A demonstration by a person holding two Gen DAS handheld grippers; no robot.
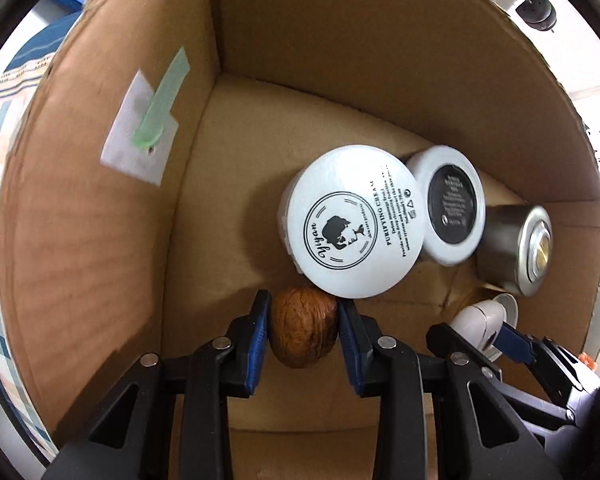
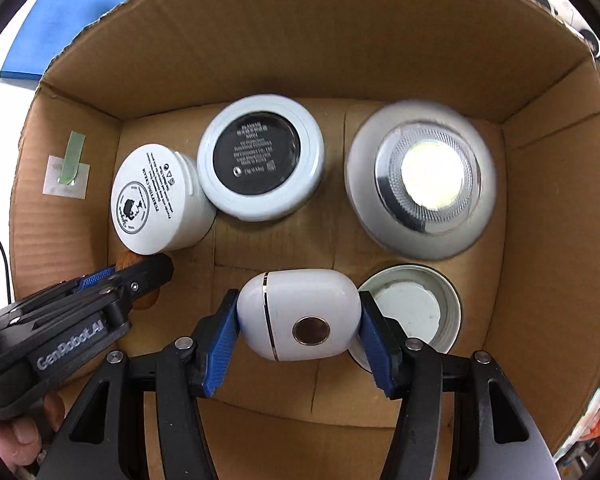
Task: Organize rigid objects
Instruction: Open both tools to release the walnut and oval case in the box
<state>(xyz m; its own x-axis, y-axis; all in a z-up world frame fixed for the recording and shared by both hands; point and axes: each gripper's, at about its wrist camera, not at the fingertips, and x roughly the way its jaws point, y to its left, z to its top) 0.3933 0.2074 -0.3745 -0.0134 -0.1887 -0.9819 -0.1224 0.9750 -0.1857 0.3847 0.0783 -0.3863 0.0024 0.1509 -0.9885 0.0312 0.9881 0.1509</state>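
While low inside box (image 2: 540,240): left gripper (image 1: 302,330) jaws clamped on walnut (image 1: 303,326), just beside cream jar (image 1: 352,224); right gripper (image 2: 298,316) jaws gripping white case (image 2: 300,312), long axis crosswise, beside lid (image 2: 416,308).

From my remote seat, I read this as a recording setup in an ordinary room rather than a kitchen or workshop, though little shows beyond the brown corrugated cardboard box (image 2: 548,208) filling both views. A white paper tag under green tape (image 1: 140,142) sticks to its inner wall. Past the rim I see a flat blue sheet (image 2: 60,24) on a white surface and striped blue-and-white fabric (image 1: 4,128).
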